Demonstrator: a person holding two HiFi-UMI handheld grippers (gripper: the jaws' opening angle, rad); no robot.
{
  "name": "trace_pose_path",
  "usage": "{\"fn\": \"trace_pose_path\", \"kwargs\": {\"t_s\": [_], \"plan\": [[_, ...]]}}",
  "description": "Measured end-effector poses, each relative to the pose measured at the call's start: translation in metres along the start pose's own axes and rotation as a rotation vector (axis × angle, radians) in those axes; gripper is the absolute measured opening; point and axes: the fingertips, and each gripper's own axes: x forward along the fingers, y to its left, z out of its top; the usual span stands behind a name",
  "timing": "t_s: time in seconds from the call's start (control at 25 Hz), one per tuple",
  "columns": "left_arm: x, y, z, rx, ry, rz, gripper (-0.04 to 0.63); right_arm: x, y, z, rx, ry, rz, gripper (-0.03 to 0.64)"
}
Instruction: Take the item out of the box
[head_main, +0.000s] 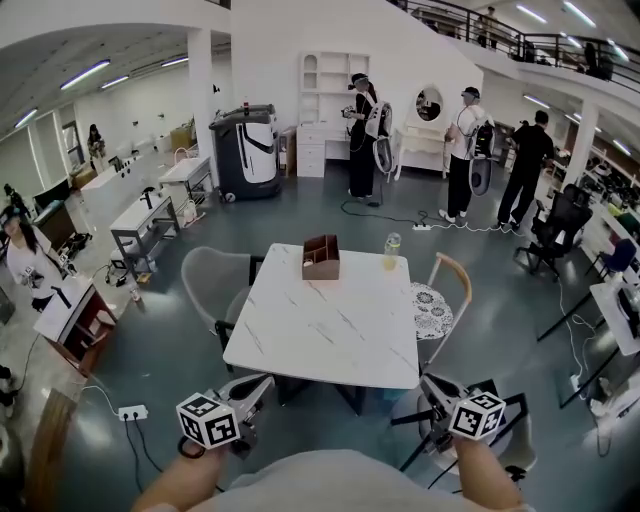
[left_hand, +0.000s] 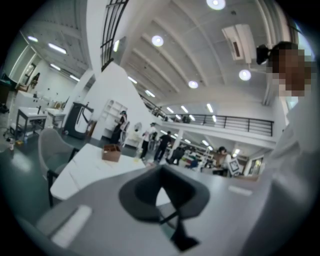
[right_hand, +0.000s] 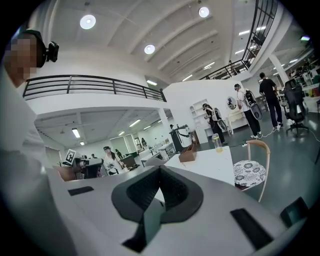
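The left gripper (head_main: 258, 384) and right gripper (head_main: 428, 383) are held short of the table (head_main: 330, 335), jaws closed together, empty. The box (head_main: 321, 258) is seen at its far edge; what it holds cannot be made out.

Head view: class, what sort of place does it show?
Probably a big open lab or workshop: workbenches along the left, a railed upper walkway, and loose trailing cables.
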Motion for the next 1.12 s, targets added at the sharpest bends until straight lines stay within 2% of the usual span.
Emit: {"fn": "trace_pose_path", "kwargs": {"t_s": [0.28, 0.44, 0.68, 1.12], "plan": [[0.002, 0.010, 0.000, -0.003, 0.008, 0.017, 0.005, 0.024, 0.000, 0.003, -0.001, 0.007, 0.030, 0.006], [0.007, 0.033, 0.002, -0.020, 0.010, 0.008, 0.005, 0.048, 0.001, 0.002, 0.001, 0.022, 0.023, 0.006], [0.018, 0.095, 0.022, -0.029, 0.008, -0.038, 0.006, 0.102, 0.005, 0.011, -0.013, 0.029, -0.025, 0.006], [0.051, 0.236, 0.096, 0.003, 0.050, -0.163, 0.005, 0.242, 0.026, 0.045, 0.009, 0.004, -0.126, 0.006]]}}
